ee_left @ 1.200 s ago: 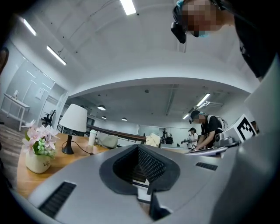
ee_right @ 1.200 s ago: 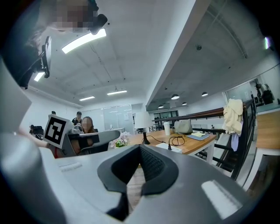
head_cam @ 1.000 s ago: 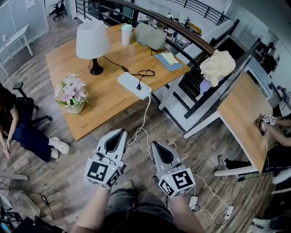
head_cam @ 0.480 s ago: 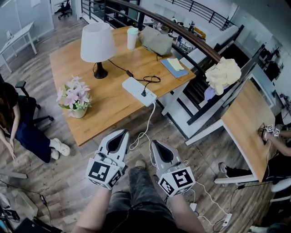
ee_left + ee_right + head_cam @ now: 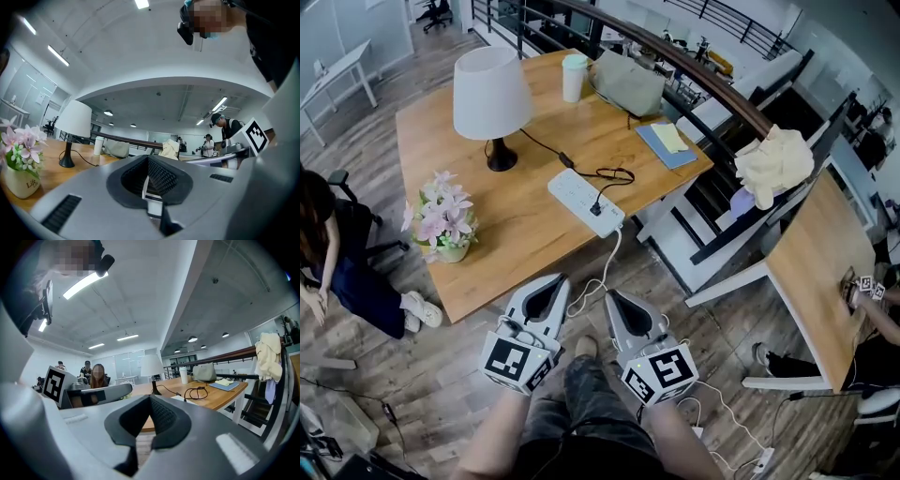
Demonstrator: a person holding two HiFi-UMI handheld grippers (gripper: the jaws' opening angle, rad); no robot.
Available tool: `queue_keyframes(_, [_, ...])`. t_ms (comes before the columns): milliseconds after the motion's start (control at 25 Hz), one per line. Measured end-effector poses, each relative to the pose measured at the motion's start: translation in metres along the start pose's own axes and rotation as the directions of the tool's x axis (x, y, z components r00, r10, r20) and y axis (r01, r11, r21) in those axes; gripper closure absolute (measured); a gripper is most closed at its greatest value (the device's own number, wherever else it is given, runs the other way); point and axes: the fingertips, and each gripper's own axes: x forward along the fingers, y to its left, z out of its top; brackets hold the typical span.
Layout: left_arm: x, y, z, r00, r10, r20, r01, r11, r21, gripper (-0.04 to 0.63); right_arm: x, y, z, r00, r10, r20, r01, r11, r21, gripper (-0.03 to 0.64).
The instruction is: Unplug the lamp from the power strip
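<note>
A lamp (image 5: 491,92) with a white shade stands on the wooden table (image 5: 506,253). Its black cord runs to a black plug (image 5: 596,208) seated in the white power strip (image 5: 585,202). My left gripper (image 5: 558,281) and right gripper (image 5: 612,298) hang side by side over the floor, just short of the table's near edge. Both are shut with nothing between the jaws. The left gripper view shows its shut jaws (image 5: 149,161) and the lamp (image 5: 73,123) far off. Past the shut jaws (image 5: 151,401) in the right gripper view are the lamp (image 5: 151,366) and the looped cord (image 5: 197,392).
A pot of pink flowers (image 5: 441,214) sits at the table's left front. A cup (image 5: 573,75), a grey bag (image 5: 628,82) and a blue notebook (image 5: 672,142) lie at the back. The strip's white cable (image 5: 598,267) drops to the floor. A person (image 5: 328,253) sits at left.
The person has stepped toward the table, so it lies nearer the two grippers. Both grippers have stayed shut and side by side.
</note>
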Motion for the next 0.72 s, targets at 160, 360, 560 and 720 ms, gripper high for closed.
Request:
queue_keyframes(160, [0.024, 0.012, -0.011, 1.000, 0.007, -0.019, -0.007, 1.000, -0.012, 0.598, 0.020, -0.021, -0.004, 1.000, 0.011, -0.022, -0.010, 1.000, 0.011, 0.609])
queue_keyframes(360, [0.052, 0.024, -0.027, 0.999, 0.004, -0.049, -0.004, 1.000, -0.013, 0.598, 0.047, -0.042, -0.014, 0.998, 0.041, -0.054, -0.040, 0.999, 0.022, 0.609])
queue_keyframes(560, [0.078, 0.036, -0.046, 0.994, 0.017, -0.107, -0.020, 1.000, -0.021, 0.598, 0.073, -0.062, -0.025, 0.994, 0.068, -0.082, -0.065, 0.997, 0.040, 0.609])
queue_keyframes(720, [0.098, 0.046, -0.056, 0.993, 0.029, -0.115, -0.032, 0.999, -0.026, 0.598, 0.090, -0.078, -0.035, 0.991, 0.084, -0.107, -0.078, 0.995, 0.057, 0.609])
